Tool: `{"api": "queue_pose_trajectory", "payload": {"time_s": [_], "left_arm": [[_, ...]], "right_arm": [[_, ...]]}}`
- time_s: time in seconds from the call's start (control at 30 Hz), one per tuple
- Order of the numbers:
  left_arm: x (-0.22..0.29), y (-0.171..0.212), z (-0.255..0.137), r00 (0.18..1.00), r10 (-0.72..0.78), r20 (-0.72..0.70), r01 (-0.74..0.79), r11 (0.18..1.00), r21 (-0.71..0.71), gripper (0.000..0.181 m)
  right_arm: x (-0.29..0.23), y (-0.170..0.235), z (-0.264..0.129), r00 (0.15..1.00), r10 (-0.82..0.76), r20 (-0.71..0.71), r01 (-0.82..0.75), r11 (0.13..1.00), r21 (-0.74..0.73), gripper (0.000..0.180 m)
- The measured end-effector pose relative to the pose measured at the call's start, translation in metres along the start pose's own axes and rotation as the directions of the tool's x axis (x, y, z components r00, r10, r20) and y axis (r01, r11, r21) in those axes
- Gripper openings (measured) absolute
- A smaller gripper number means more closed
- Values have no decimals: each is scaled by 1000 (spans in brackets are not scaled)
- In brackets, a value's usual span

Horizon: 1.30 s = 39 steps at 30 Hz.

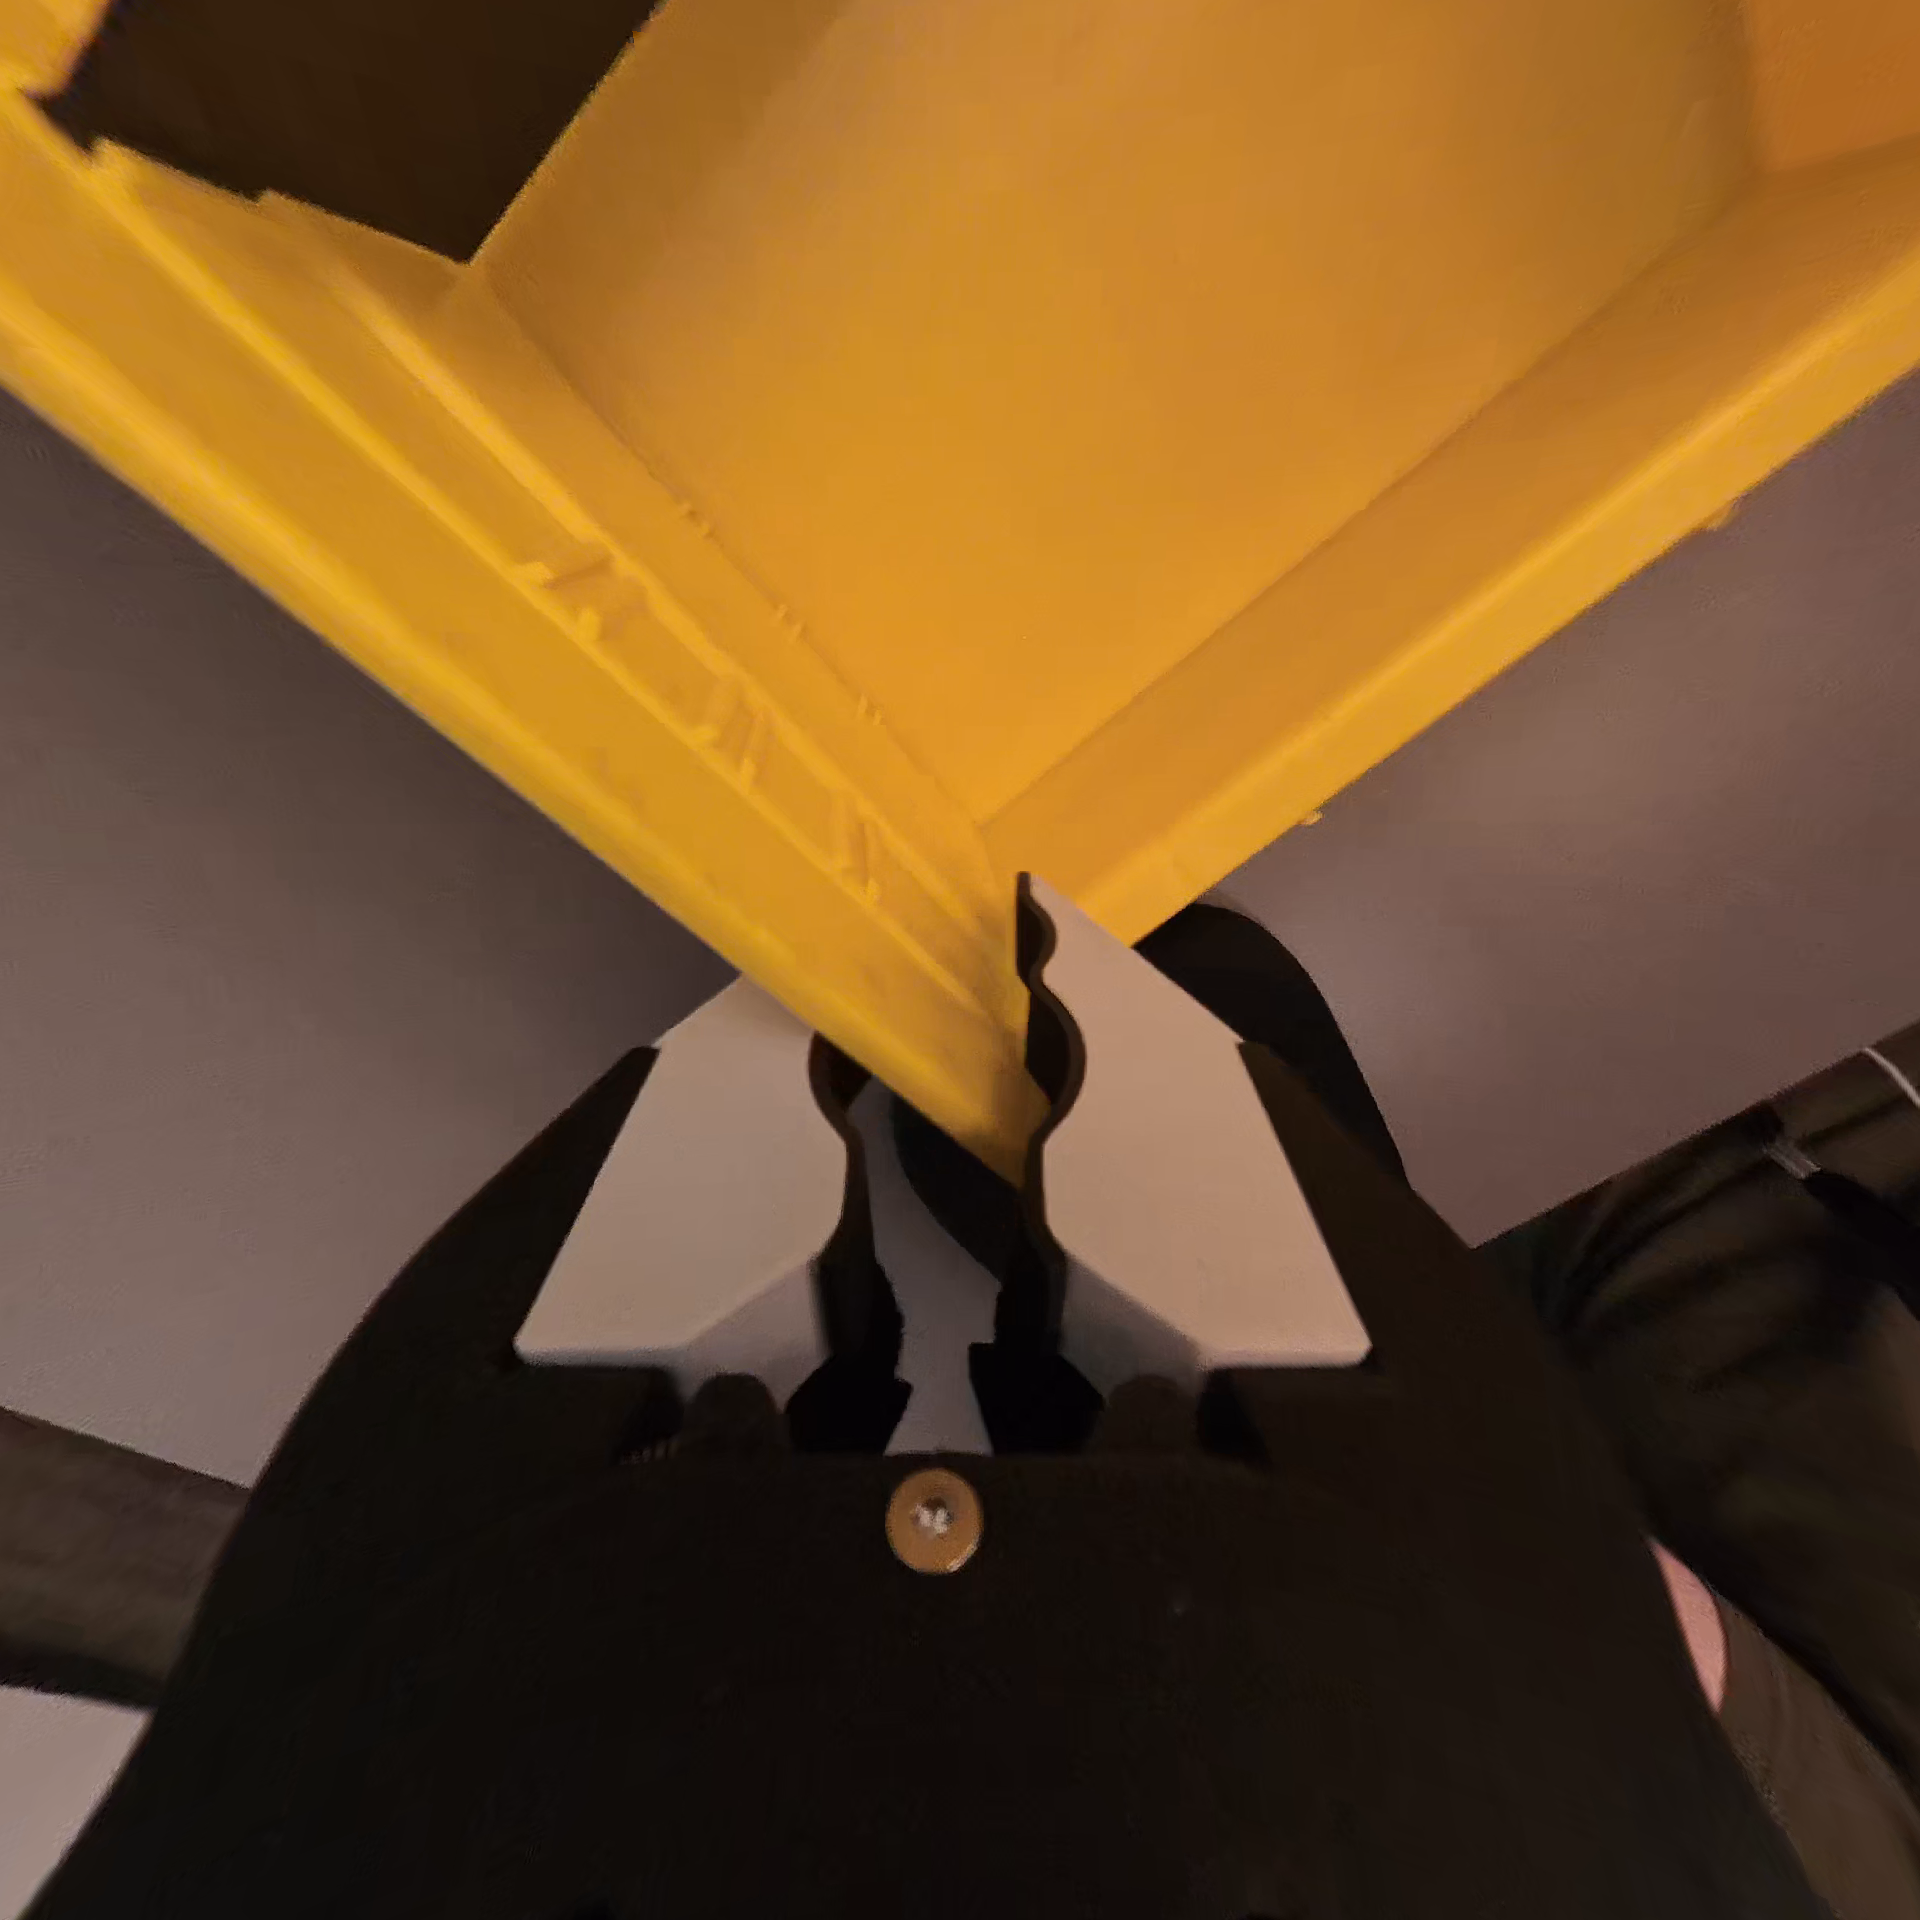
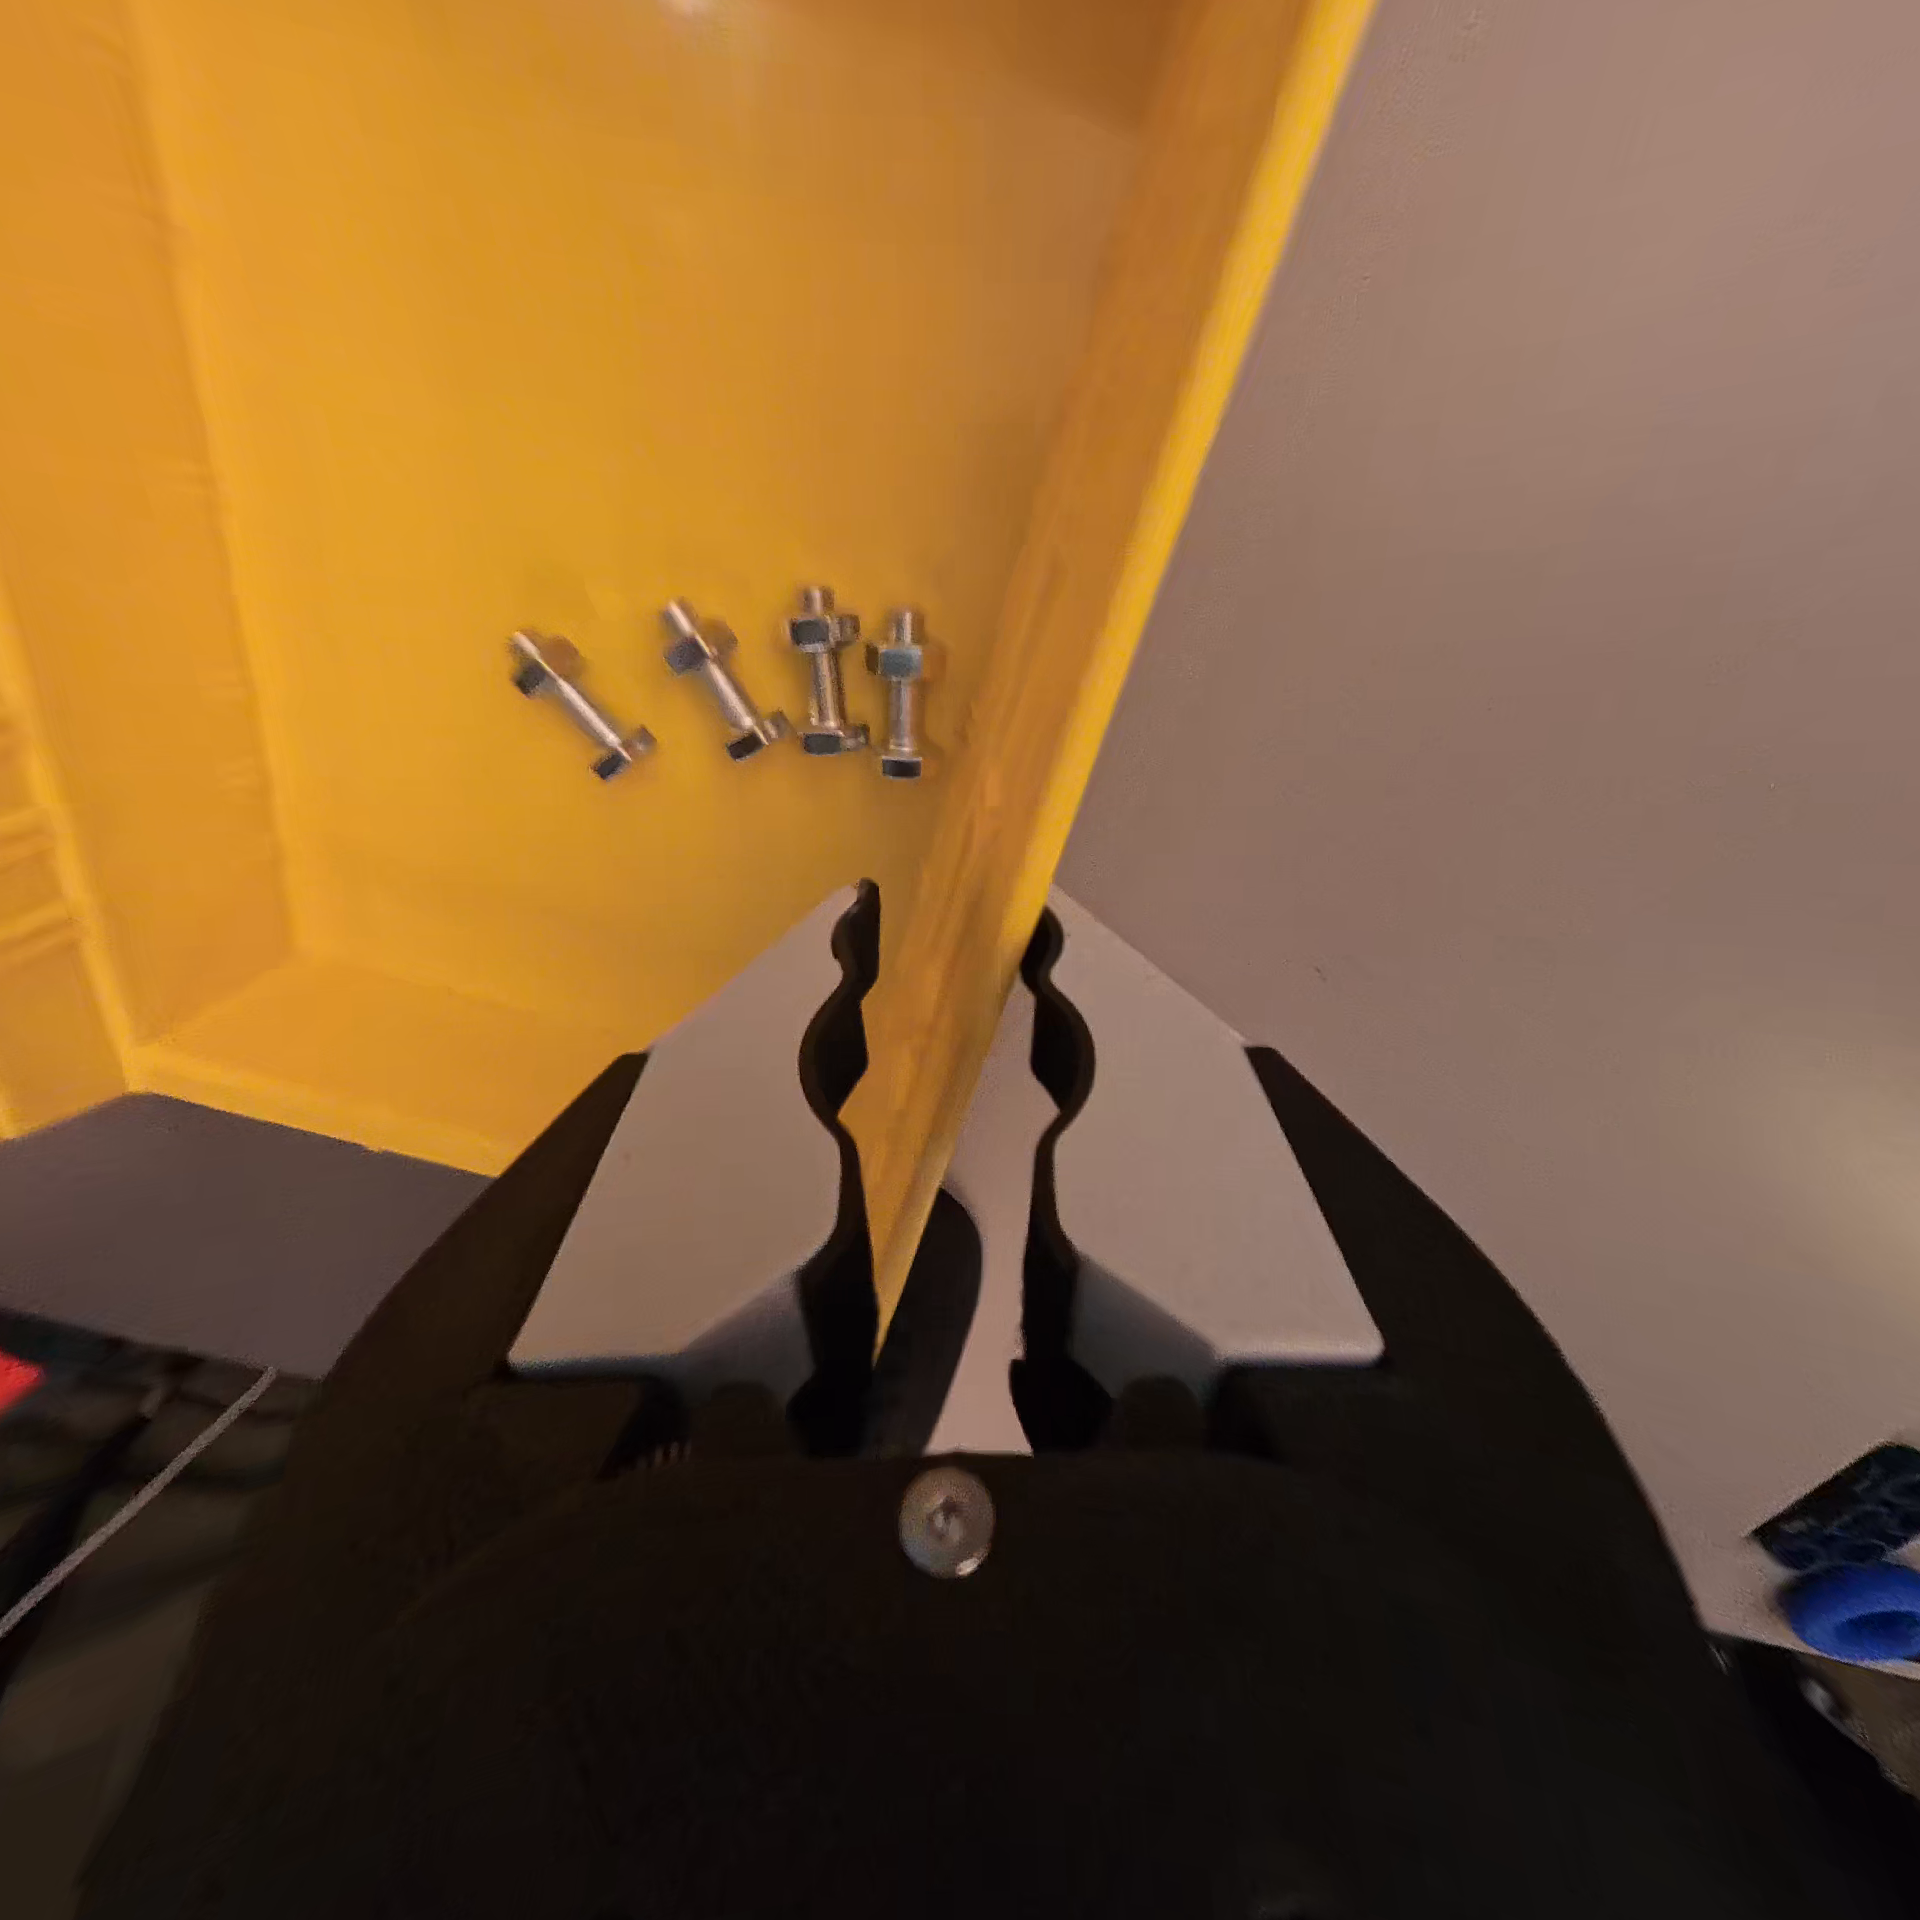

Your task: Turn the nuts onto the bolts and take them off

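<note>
Several silver bolts with nuts on them point(image 2: 826, 670) lie in a row on the floor of a yellow plastic bin point(image 2: 1143, 582), near its right wall. My right gripper point(image 2: 951, 904) is shut on that wall, one finger inside the bin and one outside. In the left wrist view the bin point(image 1: 468, 582) fills the top, and no bolts show in it. My left gripper point(image 1: 966, 997) is shut on the rim at a corner of the bin. The image is slightly blurred.
The bin is over a pale table point(image 2: 1558, 727). A blue ring point(image 2: 1860, 1626) and a dark blue block point(image 2: 1860, 1527) lie at the lower right. A red and black object point(image 2: 21, 1382) and a thin cord point(image 2: 135, 1496) are at the lower left. A dark sleeve point(image 1: 1766, 1299) shows beside the left gripper. Left tips to right tips: about 50 cm.
</note>
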<state>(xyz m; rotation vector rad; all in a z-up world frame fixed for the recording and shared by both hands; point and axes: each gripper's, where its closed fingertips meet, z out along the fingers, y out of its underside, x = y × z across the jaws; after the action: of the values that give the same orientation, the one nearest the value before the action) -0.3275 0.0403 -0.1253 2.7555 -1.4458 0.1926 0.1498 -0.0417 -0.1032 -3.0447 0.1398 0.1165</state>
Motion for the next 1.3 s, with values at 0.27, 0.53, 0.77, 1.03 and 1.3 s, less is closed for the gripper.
{"api": "queue_pose_trajectory", "payload": {"time_s": [0.27, 0.53, 0.77, 1.03, 1.3], "left_arm": [[-26, -74, -122, 926, -71, 371, -172, 795, 581, 43], [-17, -101, -198, 722, -280, 633, -424, 544, 724, 44], [-15, -106, -197, 711, -279, 645, -439, 541, 717, 46], [-10, -107, -194, 737, -261, 624, -421, 545, 725, 46], [-5, -110, -183, 750, -229, 621, -409, 578, 706, 46]], "right_arm": [[-179, -95, -143, 897, -423, -130, 348, 492, 798, 58], [-279, -145, -26, 878, -445, 175, 303, 801, 516, 68], [-274, -174, 25, 937, -177, 303, 89, 955, 282, 58], [-270, -170, 50, 962, -79, 262, 47, 991, 126, 33], [-270, -160, 67, 986, -74, 147, 70, 997, 36, 14]]}}
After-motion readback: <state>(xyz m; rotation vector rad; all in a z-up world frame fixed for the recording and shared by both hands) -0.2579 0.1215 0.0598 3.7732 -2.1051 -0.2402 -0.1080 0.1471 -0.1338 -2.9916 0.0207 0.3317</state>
